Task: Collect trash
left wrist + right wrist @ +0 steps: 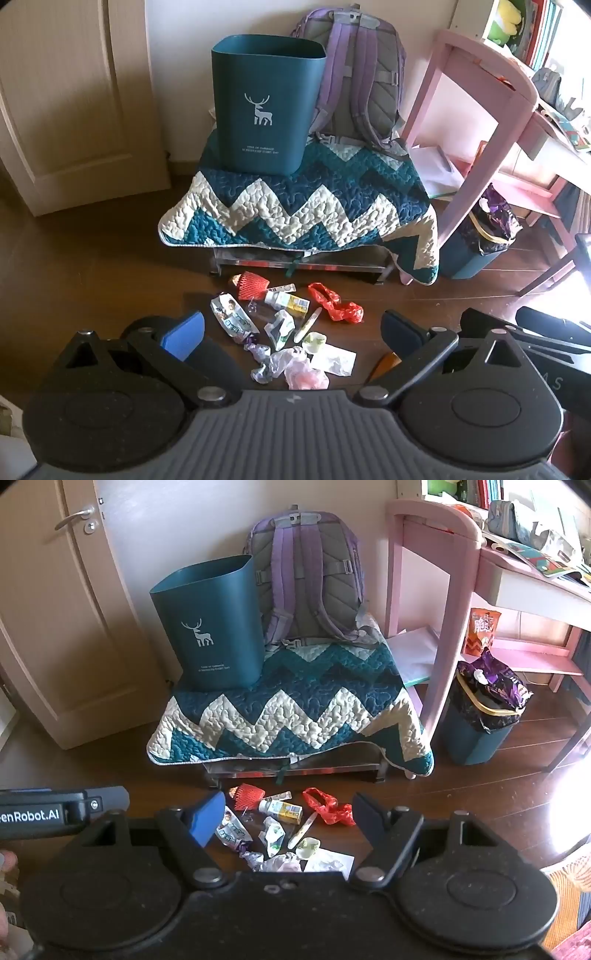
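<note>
A low bench draped in a teal-and-cream zigzag quilt (295, 206) stood against the wall, probably to raise the bin within easy reach. On it, beside a purple backpack (354, 74) propped upright against the wall, sat a teal wastebasket with a deer print (264, 107), its mouth open upward; its inside could not be seen from either view. To the right, by a pink desk leg (476, 173), a second teal bin with a black liner (480, 716) stood on the floor, already stuffed above the rim with purple wrappers.

The trash lay scattered on the dark wood floor just in front of the bench: a red net sleeve (253, 285), a red plastic bag (334, 302), a small yellow-labelled bottle (286, 299), crumpled wrappers (231, 319) and a white paper slip (334, 360).

Both claws hung tilted down over the pile, nothing yet picked: the left gripper (291, 328) spread wide and empty, the right gripper (288, 821) likewise spread, gripping nothing.
</note>
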The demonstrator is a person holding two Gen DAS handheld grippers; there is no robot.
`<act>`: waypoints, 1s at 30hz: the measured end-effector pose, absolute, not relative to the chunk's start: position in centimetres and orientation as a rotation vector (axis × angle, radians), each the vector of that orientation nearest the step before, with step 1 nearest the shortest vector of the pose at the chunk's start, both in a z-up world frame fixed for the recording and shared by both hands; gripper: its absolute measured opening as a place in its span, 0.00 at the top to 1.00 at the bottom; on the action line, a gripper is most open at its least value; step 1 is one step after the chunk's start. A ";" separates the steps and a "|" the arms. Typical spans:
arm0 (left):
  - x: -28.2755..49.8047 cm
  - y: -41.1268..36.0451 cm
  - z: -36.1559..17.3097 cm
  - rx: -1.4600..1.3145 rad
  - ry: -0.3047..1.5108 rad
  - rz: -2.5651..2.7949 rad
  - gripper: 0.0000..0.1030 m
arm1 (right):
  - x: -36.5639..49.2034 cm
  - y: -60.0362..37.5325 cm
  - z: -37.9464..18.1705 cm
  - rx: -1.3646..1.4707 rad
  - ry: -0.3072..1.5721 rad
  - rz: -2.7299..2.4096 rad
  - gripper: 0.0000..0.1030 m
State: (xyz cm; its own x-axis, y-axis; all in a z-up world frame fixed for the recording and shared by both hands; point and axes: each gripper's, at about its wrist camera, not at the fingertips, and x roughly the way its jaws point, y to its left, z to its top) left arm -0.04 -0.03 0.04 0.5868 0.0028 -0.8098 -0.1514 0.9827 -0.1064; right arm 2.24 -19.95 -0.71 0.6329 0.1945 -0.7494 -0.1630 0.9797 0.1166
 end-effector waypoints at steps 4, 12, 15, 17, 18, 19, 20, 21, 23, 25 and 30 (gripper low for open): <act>0.3 -0.1 -0.1 -0.175 0.963 0.092 0.01 | 2.3 -20.1 -0.7 0.047 0.857 0.209 0.27; -0.4 -0.2 0.1 -0.184 0.950 0.084 0.00 | 3.0 -20.6 -0.8 0.055 0.870 0.206 0.27; -0.5 -0.5 0.2 -0.177 0.952 0.083 0.01 | 2.7 -20.2 -1.2 0.051 0.865 0.202 0.27; -0.5 -0.5 0.0 -0.183 0.952 0.084 0.01 | 2.6 -20.2 -1.2 0.051 0.867 0.198 0.27; -0.3 -0.3 -0.2 -0.188 0.952 0.086 0.00 | 2.7 -20.2 -1.2 0.053 0.867 0.197 0.27; -0.3 -0.2 -0.2 -0.191 0.953 0.085 0.00 | 2.9 -20.3 -1.1 0.053 0.869 0.197 0.27; -0.2 -0.1 -0.3 -0.193 0.955 0.084 0.00 | 2.9 -20.2 -1.1 0.051 0.867 0.197 0.27; -0.2 0.0 -0.3 -0.194 0.956 0.084 0.00 | 2.9 -20.2 -1.2 0.048 0.867 0.198 0.27; 0.1 0.1 -0.5 -0.192 0.954 0.084 0.00 | 2.8 -20.2 -1.3 0.048 0.870 0.201 0.27; 0.2 -0.2 -0.9 -0.190 0.954 0.087 0.00 | 2.8 -20.2 -1.5 0.050 0.873 0.200 0.27; 0.4 0.0 -1.2 -0.203 0.964 0.085 0.01 | 3.0 -20.3 -1.5 0.055 0.879 0.204 0.27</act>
